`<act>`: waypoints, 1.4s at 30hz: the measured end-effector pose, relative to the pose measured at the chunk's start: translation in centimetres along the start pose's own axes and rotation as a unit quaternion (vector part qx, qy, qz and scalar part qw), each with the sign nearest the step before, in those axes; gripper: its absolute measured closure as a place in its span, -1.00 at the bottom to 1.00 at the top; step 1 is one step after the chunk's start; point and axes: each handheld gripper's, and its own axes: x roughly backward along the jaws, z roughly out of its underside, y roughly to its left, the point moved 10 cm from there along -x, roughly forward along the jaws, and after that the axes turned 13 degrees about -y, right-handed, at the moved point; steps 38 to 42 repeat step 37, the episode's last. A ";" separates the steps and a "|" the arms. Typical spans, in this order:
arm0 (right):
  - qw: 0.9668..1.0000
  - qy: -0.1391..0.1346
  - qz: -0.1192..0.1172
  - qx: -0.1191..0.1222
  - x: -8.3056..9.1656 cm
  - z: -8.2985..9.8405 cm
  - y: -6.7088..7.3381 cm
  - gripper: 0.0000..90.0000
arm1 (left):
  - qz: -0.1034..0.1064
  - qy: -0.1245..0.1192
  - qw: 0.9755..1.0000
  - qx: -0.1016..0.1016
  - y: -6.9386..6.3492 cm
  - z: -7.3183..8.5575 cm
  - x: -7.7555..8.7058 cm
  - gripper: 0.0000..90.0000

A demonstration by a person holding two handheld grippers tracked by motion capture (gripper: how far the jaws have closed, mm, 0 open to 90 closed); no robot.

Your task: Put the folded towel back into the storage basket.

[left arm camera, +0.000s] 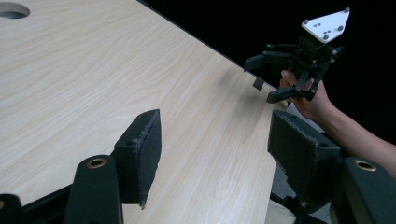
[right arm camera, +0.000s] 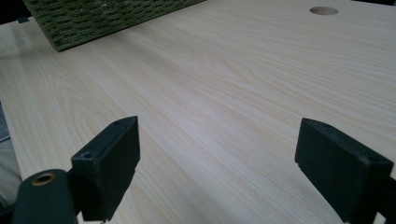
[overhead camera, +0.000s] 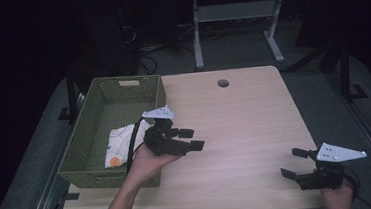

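Note:
My left gripper (overhead camera: 191, 138) hovers just right of a green woven basket (overhead camera: 103, 93), its jaws open and pointing right over the light wooden table (overhead camera: 244, 115). In the left gripper view its two padded jaws (left arm camera: 215, 116) stand apart with bare wood between them. My right gripper (overhead camera: 294, 162) sits near the table's front right corner, open and empty, pointing left; the left gripper view shows it (left arm camera: 264, 80) farther off at the table edge. Its own jaws (right arm camera: 219, 126) are spread wide over bare tabletop.
A white cloth with an orange patch (overhead camera: 118, 144) lies in the basket, whose wall (right arm camera: 93, 18) shows far left in the right gripper view. A round cable hole (overhead camera: 223, 83) is at the table's far edge. Dark floor and a desk frame (overhead camera: 236, 15) lie beyond.

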 end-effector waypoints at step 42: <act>1.000 0.002 -0.005 0.001 0.3 0.2 0.0 -0.70 | 0.017 0.037 0.999 -0.015 -2.3 3.9 -5.9 -0.32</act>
